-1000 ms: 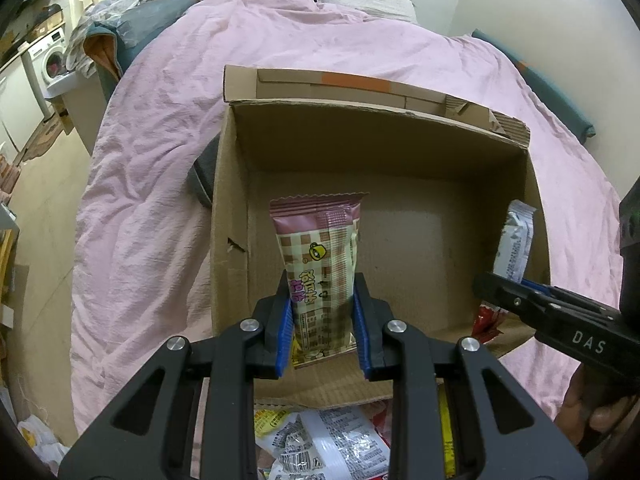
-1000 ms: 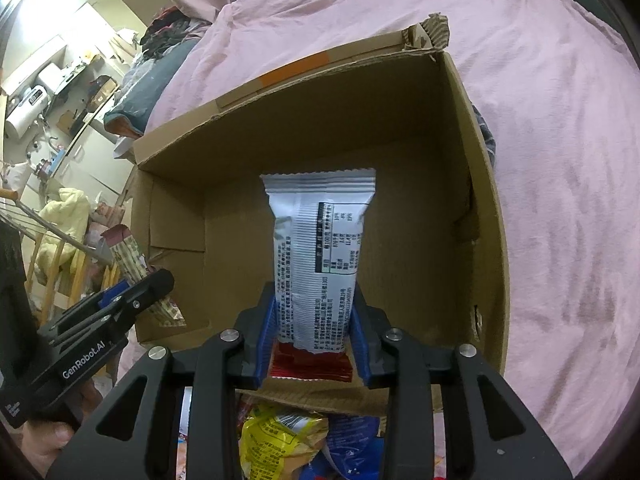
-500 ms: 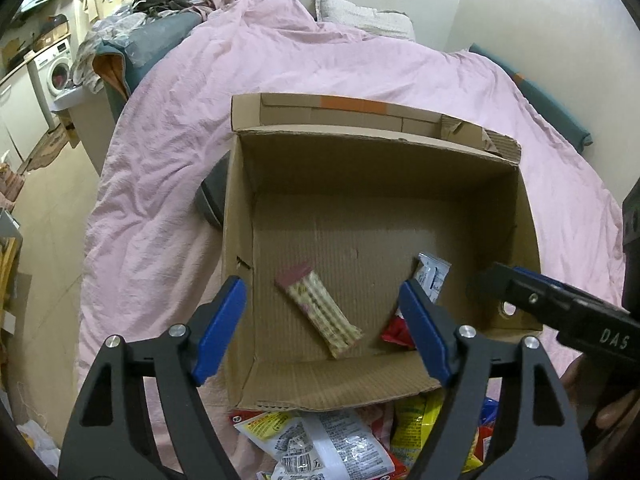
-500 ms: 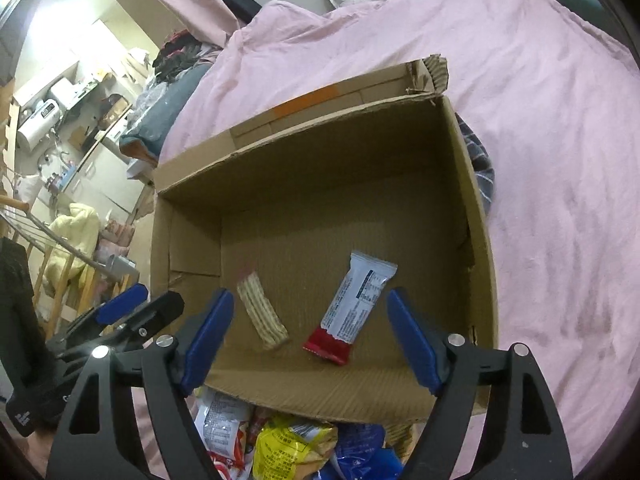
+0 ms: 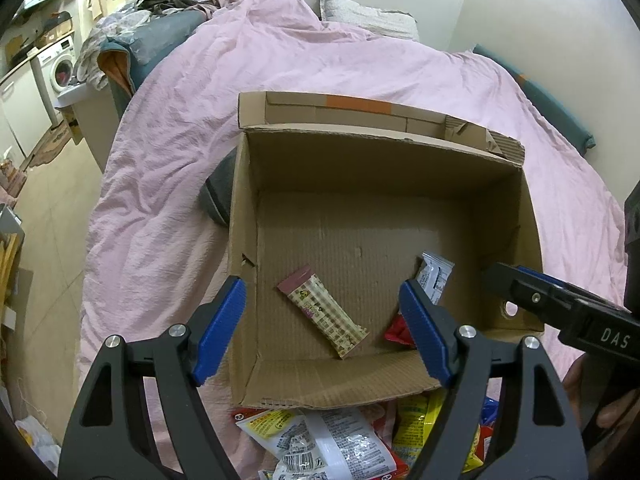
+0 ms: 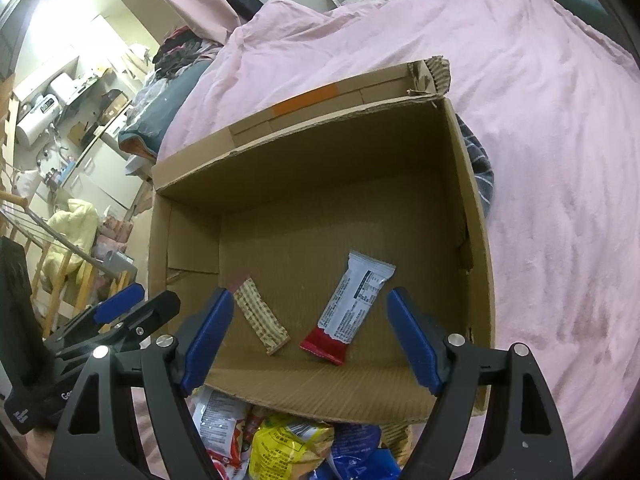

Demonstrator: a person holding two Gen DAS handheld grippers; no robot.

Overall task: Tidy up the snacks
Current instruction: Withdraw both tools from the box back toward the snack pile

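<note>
An open cardboard box (image 5: 400, 156) (image 6: 304, 148) stands on a pink bed. On its floor lie a checked pink-ended snack bar (image 5: 324, 312) (image 6: 260, 316) and a white-and-red snack bar (image 5: 434, 280) (image 6: 352, 308), apart from each other. My left gripper (image 5: 324, 332) is open and empty above the box's near edge. My right gripper (image 6: 310, 338) is open and empty, also above the near edge. A pile of snack packets (image 5: 340, 436) (image 6: 288, 440) lies in front of the box, below both grippers.
The pink duvet (image 5: 200, 120) (image 6: 540, 160) surrounds the box. A dark cloth (image 5: 218, 192) lies against the box's left side. The right gripper's body (image 5: 560, 312) shows at the right of the left wrist view. The bed edge and floor (image 5: 48, 200) lie to the left.
Both grippers opened and let go of their snack bars, which dropped onto the box floor. Both grippers then drew back and up from the box.
</note>
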